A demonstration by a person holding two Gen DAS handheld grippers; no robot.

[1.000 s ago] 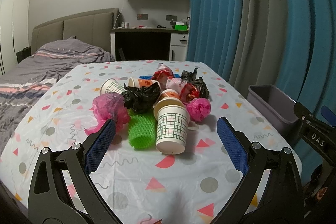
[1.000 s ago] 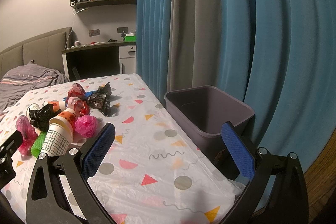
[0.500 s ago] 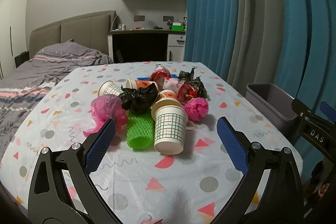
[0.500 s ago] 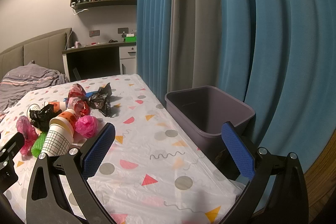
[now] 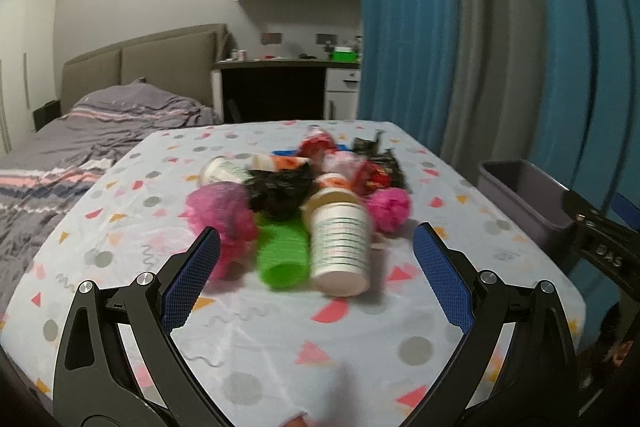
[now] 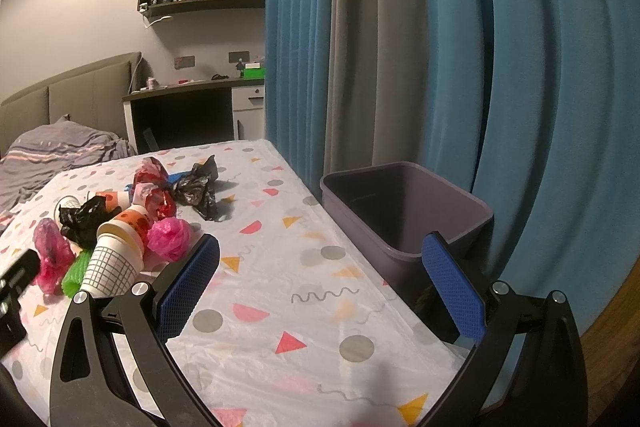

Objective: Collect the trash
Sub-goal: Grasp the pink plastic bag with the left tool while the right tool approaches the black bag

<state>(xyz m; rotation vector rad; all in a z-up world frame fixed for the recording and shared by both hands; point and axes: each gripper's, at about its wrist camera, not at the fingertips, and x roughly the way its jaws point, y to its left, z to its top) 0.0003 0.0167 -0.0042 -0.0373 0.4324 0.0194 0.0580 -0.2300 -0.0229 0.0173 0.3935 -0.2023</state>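
Both tongs were spread wide and empty. The left tongs point(image 5: 316, 247) hung low in the frame, lined up on the trash pile point(image 5: 304, 195) at the centre of the patterned desk point(image 5: 280, 339). Nearest them lay a checked paper cup point(image 5: 340, 239) on its side, base toward the camera, with a green mesh sleeve point(image 5: 282, 251) touching its left flank and a pink net ball point(image 5: 222, 211) further left. A black bag point(image 5: 280, 189) sat just behind, and a smaller pink ball point(image 5: 388, 207) to the cup's right. The picture was smeared, so finer detail was lost.

The right tongs point(image 6: 320, 275) hovered near the desk's right edge, with the grey bin point(image 6: 404, 203) in the right half of that view, standing beside the desk and looking empty.

The cup seemed the obvious first pick. Best to straddle its middle, keeping the left pad clear of the green sleeve, and squeeze gently, since thin paper would likely crumple or squirt out. Then carry it right and release over the bin.
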